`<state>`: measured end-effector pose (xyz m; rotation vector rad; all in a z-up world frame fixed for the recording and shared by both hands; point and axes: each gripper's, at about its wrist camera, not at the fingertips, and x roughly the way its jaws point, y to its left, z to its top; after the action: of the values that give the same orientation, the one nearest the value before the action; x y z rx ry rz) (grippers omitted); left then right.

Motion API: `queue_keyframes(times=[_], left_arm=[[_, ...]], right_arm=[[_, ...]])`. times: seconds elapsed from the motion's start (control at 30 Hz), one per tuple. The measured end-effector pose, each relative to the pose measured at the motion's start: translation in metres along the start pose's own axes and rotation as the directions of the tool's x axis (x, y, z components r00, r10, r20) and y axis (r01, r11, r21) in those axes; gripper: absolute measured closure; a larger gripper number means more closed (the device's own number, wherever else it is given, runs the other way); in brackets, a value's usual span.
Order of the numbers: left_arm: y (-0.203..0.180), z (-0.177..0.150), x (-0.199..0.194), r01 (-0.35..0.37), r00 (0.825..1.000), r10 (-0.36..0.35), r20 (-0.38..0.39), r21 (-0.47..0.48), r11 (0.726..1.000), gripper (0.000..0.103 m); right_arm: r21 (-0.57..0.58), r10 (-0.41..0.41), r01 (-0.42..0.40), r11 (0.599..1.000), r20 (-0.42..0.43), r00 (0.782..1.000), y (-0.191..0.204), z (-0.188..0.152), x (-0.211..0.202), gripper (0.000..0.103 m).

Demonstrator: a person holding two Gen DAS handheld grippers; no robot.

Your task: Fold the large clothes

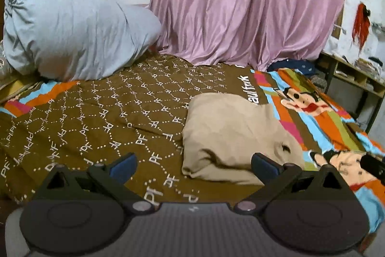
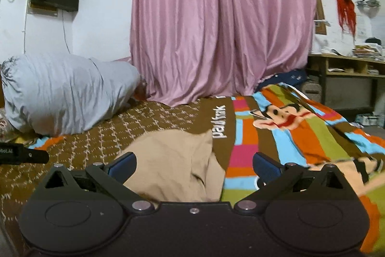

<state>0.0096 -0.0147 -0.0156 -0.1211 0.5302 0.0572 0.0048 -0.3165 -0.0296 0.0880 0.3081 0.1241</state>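
Bedroom, left wrist view: patterned bedspread (image 1: 101,117), pink curtain (image 1: 250,1) and grey bundle (image 1: 72,30) behind. Beige garment (image 1: 231,136), folded into a compact packet, lies on the brown part of the spread, likely set down as finished. Left gripper (image 1: 193,164) tilts downward just before it, jaws spread wide, nothing held.

Right wrist view: same packet (image 2: 173,160) directly ahead, partly under the housing. Right gripper (image 2: 194,166), nearly level, jaws fully apart and empty; garment untouched between them.

Open bedspread (image 1: 101,117) left of folded beige garment (image 1: 231,134); grey bundle (image 1: 72,30) behind.
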Motion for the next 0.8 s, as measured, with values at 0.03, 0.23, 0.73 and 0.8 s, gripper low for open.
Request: queue_keyframes(times=[0.03,0.23,0.73,0.8], left_arm=[[-0.002,-0.004,-0.001,-0.002,1.0,0.002,-0.002,0.013,1.0,0.0],[-0.013,-0.015,-0.001,0.005,1.0,-0.004,-0.017,0.074,0.997,0.0],[-0.01,-0.013,-0.001,0.003,1.0,-0.002,-0.013,0.064,0.998,0.0],[-0.01,-0.013,-0.001,0.003,1.0,-0.002,-0.013,0.065,0.998,0.0]], right_arm=[[0.004,0.001,-0.001,1.0,-0.001,1.0,0.002,-0.006,-0.004,0.001],[-0.055,0.015,-0.016,0.998,-0.02,1.0,0.017,-0.015,-0.005,0.001],[-0.056,0.027,-0.03,0.998,-0.048,0.998,0.018,-0.018,-0.001,0.001],[-0.055,0.026,-0.028,0.998,-0.048,0.999,0.018,-0.017,-0.001,0.001]])
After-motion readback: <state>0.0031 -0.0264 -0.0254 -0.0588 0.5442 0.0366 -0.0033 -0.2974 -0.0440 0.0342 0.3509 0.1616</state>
